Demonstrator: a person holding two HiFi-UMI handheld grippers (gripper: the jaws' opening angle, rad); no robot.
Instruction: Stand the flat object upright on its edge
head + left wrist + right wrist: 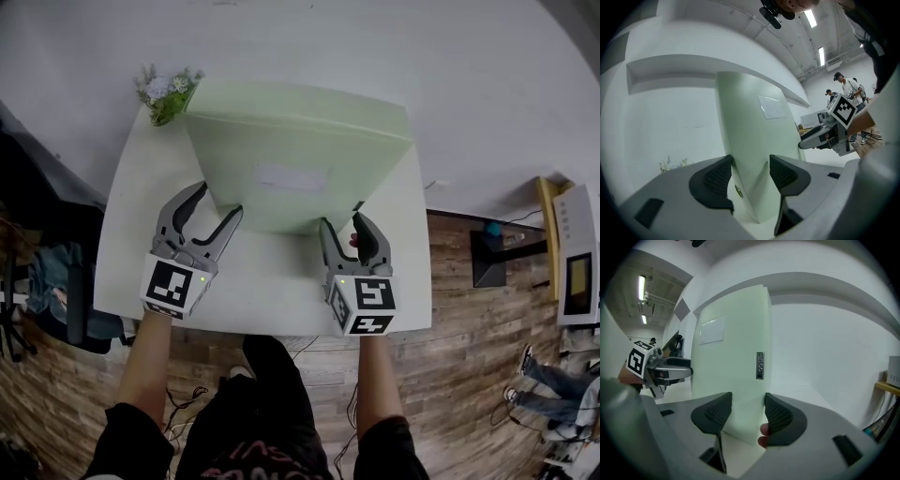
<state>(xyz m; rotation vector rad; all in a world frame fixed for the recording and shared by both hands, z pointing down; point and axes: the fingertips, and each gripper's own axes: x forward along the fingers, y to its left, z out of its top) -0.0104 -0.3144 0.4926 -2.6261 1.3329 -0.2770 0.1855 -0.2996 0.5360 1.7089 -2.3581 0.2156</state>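
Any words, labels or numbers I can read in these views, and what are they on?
White label on the green panel: looks blank, nothing legible.
Small dark tag on the panel's edge: characters too small to read.
Marker cubes: black-and-white square patterns only, no words.
No other text can be read.

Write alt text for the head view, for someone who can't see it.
A large pale green board stands on its edge on a white table, seen from above. The right hand-held gripper clamps its lower right corner; the left hand-held gripper straddles the lower left corner with jaws apart. A small plant sits at the table's far left corner.
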